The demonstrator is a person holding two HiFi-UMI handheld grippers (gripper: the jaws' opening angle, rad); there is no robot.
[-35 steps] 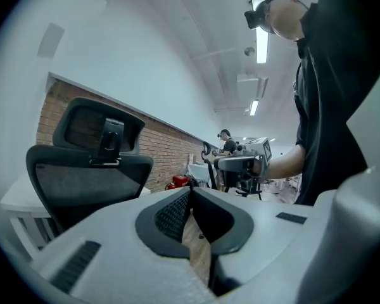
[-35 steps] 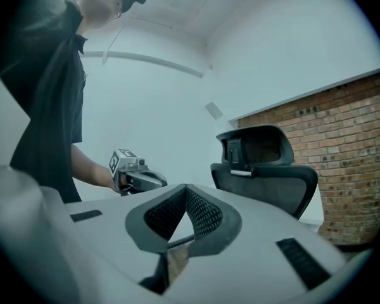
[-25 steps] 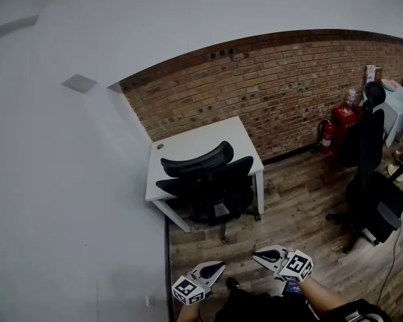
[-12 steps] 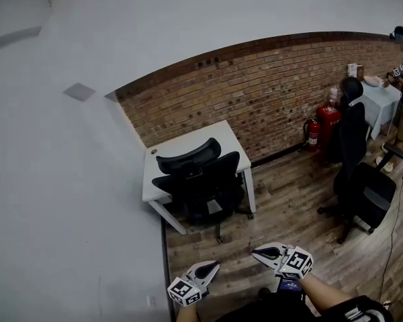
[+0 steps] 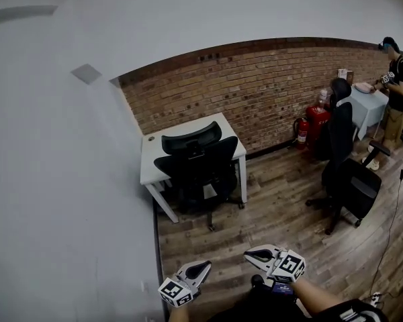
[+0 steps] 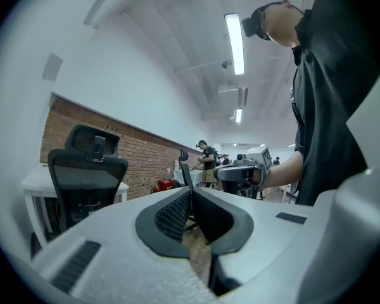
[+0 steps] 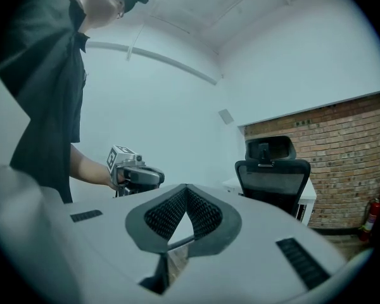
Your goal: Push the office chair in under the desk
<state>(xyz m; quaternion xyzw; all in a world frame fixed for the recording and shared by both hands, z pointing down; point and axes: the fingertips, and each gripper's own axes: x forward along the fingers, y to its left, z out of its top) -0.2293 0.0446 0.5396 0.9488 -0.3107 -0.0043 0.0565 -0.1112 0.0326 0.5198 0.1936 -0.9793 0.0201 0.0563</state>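
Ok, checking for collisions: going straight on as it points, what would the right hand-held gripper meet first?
Probably the white wall, though depth is unclear: the right hand-held gripper aims between the left hand-held gripper and the office chair.

Desk in the corner, office chair at its front

The desk stands in the corner, with the brick wall behind it and a plain wall on its left. The office chair sits at the desk's near side, its seat under the top. Right of the desk, a fire extinguisher stands against the brick wall. Farther right a second chair stands on the floor, before a small table with a person just beside it. The left gripper and right gripper are side by side, well apart from the office chair.
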